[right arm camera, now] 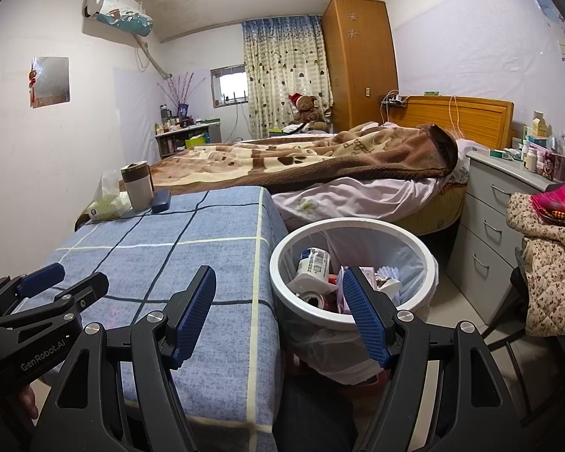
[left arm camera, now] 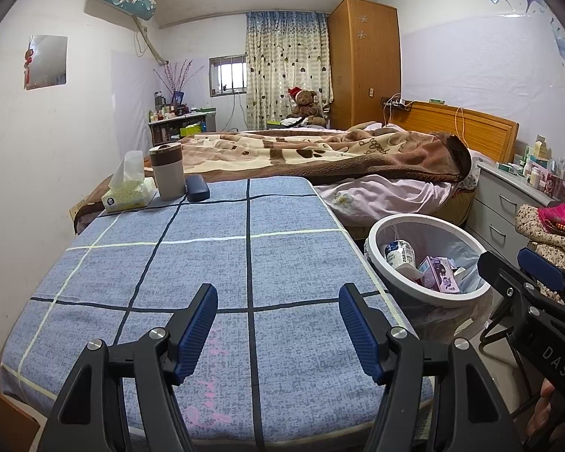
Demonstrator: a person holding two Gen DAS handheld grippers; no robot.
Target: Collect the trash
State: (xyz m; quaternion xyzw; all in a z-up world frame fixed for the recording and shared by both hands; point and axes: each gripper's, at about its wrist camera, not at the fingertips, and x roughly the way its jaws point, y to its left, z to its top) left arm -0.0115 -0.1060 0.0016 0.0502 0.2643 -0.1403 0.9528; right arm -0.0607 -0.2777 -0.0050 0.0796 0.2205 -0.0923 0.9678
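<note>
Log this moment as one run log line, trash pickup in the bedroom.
left gripper: open, empty, over table | right gripper: open, empty, beside trash bin | bin: holds trash | table far end: tissue box, cup, case

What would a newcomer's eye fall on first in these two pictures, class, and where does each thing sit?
First, the blue checked tablecloth filling the middle, bare except for a tissue box, a brown-and-grey lidded cup and a dark blue case at its far left corner. Next, the round white-rimmed trash bin beside the table's right edge, already holding a bottle and cartons. Behind lies the bed under a brown patterned blanket.
</note>
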